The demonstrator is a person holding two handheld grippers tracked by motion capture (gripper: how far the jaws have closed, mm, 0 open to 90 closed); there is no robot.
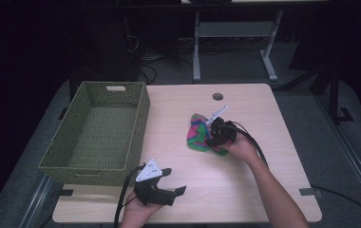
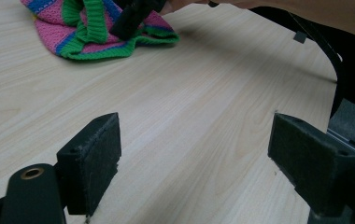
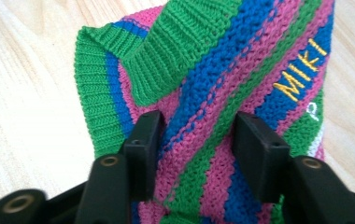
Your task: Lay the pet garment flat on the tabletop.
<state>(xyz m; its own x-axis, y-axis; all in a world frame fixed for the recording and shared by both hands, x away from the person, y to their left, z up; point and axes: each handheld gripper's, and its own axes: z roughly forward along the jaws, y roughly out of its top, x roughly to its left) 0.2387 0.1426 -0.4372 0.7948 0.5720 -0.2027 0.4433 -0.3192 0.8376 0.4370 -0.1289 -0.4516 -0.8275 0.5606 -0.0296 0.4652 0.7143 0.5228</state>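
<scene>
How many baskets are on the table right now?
1. The green woven basket sits at the table's left edge, apart from the striped knitted cloth near the middle. Nothing seems hidden behind it.

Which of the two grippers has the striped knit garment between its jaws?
The right gripper: its jaws straddle a fold of the pink, green and blue striped knit garment. The left gripper stands open over bare wooden table.

Right gripper [image 1: 213, 137] sits on a striped knit cloth [image 1: 196, 134] mid-table, jaws down into the fabric. Left gripper [image 1: 171, 183] rests near the table's [image 1: 264, 166] front edge, jaws apart, w/ a green woven basket [image 1: 98, 133] just beyond it.
</scene>
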